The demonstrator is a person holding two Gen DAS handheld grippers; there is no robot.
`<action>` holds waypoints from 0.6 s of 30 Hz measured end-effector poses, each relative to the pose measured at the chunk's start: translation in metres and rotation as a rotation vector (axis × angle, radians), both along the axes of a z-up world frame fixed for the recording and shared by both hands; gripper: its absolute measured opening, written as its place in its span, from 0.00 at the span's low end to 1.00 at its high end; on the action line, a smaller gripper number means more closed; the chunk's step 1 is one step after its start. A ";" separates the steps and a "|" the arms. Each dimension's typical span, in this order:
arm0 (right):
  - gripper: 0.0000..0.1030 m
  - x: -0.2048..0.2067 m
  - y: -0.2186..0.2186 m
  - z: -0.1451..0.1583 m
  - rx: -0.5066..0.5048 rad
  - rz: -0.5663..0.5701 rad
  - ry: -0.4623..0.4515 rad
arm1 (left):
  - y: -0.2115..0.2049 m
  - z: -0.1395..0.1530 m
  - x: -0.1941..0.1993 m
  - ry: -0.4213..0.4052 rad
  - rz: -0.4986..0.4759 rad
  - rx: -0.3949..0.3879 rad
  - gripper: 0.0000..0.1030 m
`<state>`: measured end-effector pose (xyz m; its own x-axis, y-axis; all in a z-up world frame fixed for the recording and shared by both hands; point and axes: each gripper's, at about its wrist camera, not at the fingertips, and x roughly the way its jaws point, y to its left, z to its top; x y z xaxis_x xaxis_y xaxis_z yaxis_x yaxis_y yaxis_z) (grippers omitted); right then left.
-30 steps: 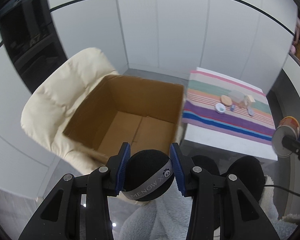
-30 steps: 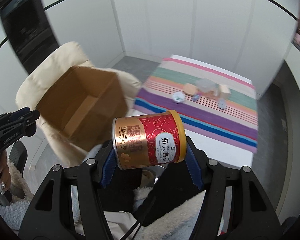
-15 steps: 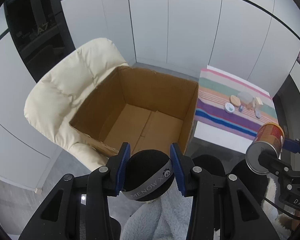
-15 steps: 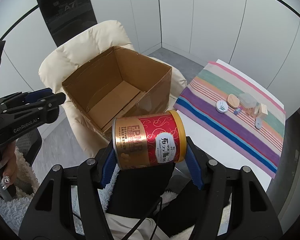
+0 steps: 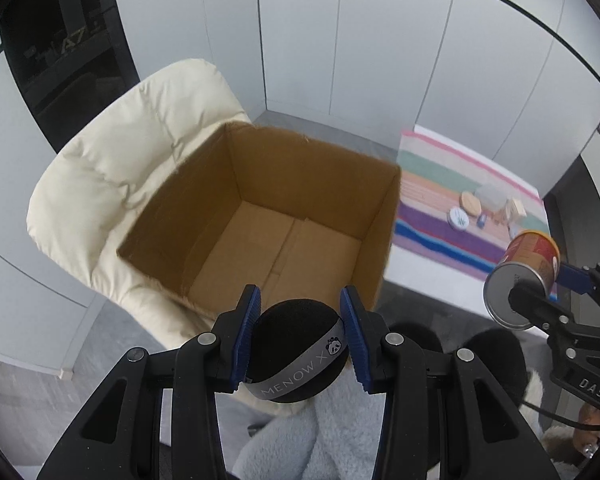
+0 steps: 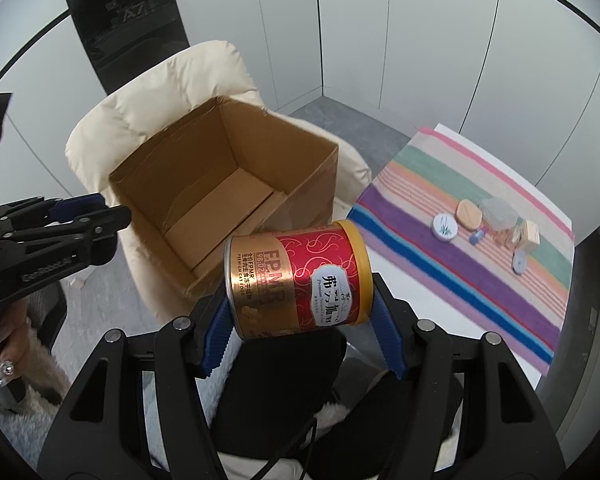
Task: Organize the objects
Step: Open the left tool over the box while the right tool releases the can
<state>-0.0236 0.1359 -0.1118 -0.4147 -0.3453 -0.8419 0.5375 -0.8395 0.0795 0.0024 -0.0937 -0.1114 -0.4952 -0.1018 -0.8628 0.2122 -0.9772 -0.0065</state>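
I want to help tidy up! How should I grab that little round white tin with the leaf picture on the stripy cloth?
The white tin lies flat and low, lid up. Come straight down from above and pinch its round rim on two opposite sides.

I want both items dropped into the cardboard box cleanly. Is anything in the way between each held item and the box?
Nothing visible blocks either. The black sponge in the left gripper sits just short of the cardboard box near its rim; the cat food can in the right gripper hangs beside it. The box looks empty, open-topped.
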 end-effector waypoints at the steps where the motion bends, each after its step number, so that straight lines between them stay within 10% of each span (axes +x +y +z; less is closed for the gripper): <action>1: 0.63 -0.006 -0.003 0.000 0.001 0.003 0.002 | -0.004 0.001 -0.005 0.006 0.007 -0.015 0.41; 18: 0.63 -0.077 -0.121 -0.030 0.002 0.154 -0.017 | -0.095 -0.039 -0.084 -0.001 0.212 0.050 0.42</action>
